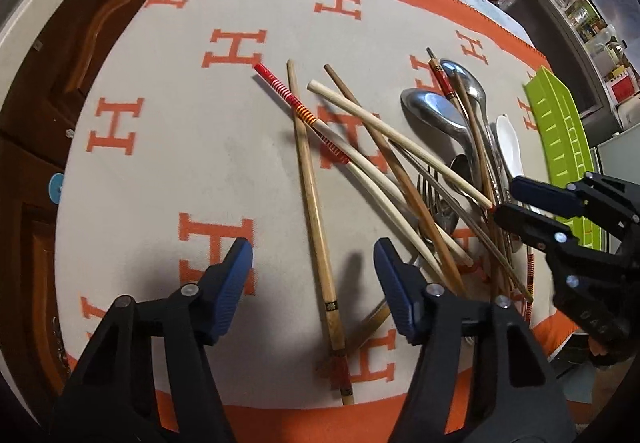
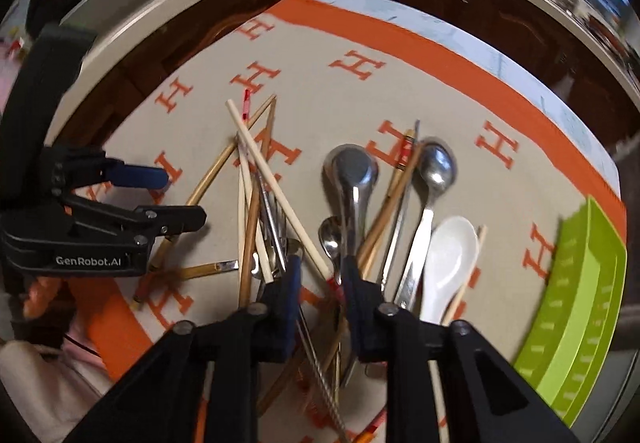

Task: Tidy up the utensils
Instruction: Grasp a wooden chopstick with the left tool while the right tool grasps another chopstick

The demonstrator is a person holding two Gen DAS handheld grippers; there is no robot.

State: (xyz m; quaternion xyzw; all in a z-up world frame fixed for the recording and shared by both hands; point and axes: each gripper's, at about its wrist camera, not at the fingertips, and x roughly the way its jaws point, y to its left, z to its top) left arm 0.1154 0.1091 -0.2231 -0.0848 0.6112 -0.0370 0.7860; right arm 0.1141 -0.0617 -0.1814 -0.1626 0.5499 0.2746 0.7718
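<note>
Left gripper [image 1: 312, 275] spread wide, hovering over bamboo chopstick [image 1: 310, 179] on orange-lettered cloth [image 1: 168, 163]; right wrist view: right gripper [image 2: 320, 275] parted above tangled utensil pile [image 2: 280, 211], white ceramic spoon [image 2: 448, 263], green tray [image 2: 580, 307] just beside

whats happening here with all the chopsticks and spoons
A person holding a gripper in each hand is sorting a jumbled pile of chopsticks, metal spoons, a fork and a white spoon on an orange-patterned cloth. The right gripper is down in the pile, jaws open around the handles. The left gripper hovers open. The green tray looks empty.
</note>
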